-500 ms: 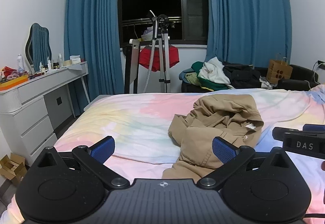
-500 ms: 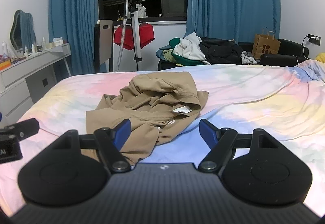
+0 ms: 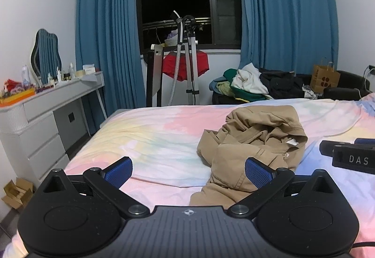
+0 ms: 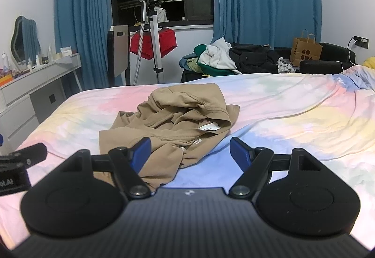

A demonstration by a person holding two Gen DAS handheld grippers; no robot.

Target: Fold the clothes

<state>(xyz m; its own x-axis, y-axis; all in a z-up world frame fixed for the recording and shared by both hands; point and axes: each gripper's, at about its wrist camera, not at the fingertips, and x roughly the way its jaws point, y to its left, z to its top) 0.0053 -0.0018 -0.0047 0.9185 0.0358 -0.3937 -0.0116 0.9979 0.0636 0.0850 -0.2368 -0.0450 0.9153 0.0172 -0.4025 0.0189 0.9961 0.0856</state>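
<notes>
Room's lit by indoor light from above – even, a bit cool, no harsh shadows on the bed (image 3: 164, 136). The window (image 3: 178, 0) is pitch black with one small light glinting in the glass, brighter in the right wrist view. Both views are sharp through the middle, but fisheye bends the curtains (image 4: 77, 23) and walls at the edges – corners go dark. Soft shadows sit in the folds of the tan garment (image 4: 173, 115).
</notes>
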